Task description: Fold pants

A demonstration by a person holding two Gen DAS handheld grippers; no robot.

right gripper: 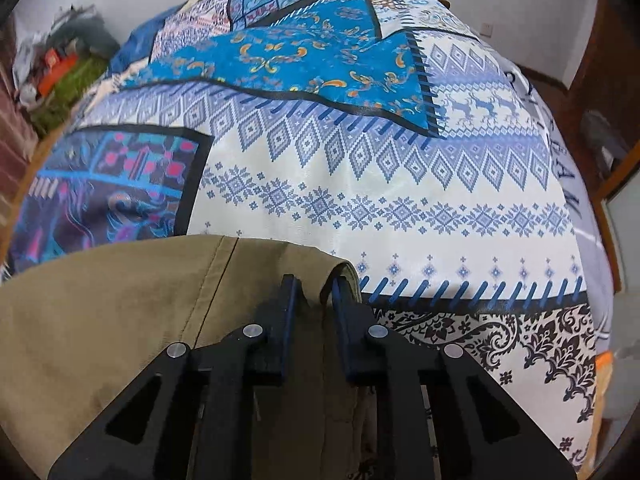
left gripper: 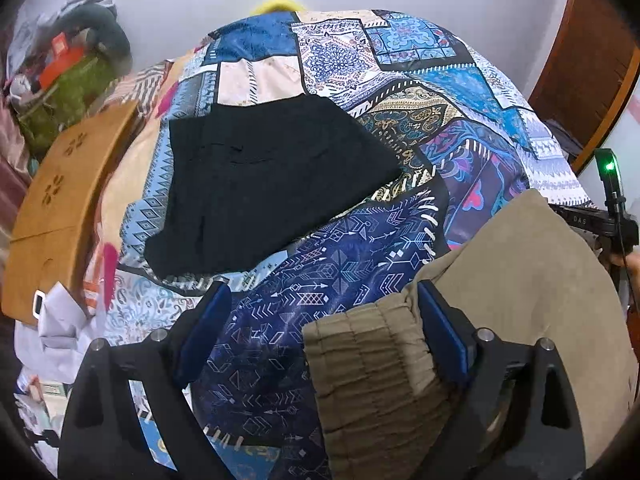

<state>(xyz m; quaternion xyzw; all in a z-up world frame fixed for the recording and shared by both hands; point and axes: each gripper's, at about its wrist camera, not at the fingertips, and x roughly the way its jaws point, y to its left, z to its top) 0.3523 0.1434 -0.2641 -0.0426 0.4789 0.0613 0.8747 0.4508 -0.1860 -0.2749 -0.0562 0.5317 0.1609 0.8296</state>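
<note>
Under both my tongs runs the patchwork bedspread (left gripper: 352, 60), the big working surface, patterned blocks stretching ahead of each camera. Next in size, the olive pants (left gripper: 532, 280) lie at my near edge: from the left wrist view they sit between and to the right of the tongs, the gathered elastic waistband (left gripper: 372, 352) bunched right against the right-hand pad. Ahead of the left tongs, well apart from the olive cloth, a black garment (left gripper: 260, 184) rests flat, probably a piece already set aside. My left gripper (left gripper: 324, 332) stands wide, blue pads far apart, waistband only partly inside the gap and not squeezed — I judge it's lining up a grab on the waist. My right gripper (right gripper: 314, 300) is drawn narrow, and a folded edge of the pants (right gripper: 100, 312) rises between its pads, so I read it as pinching that fabric near the seam, holding one end steady so the cloth can be carried over once the left side bites.
</note>
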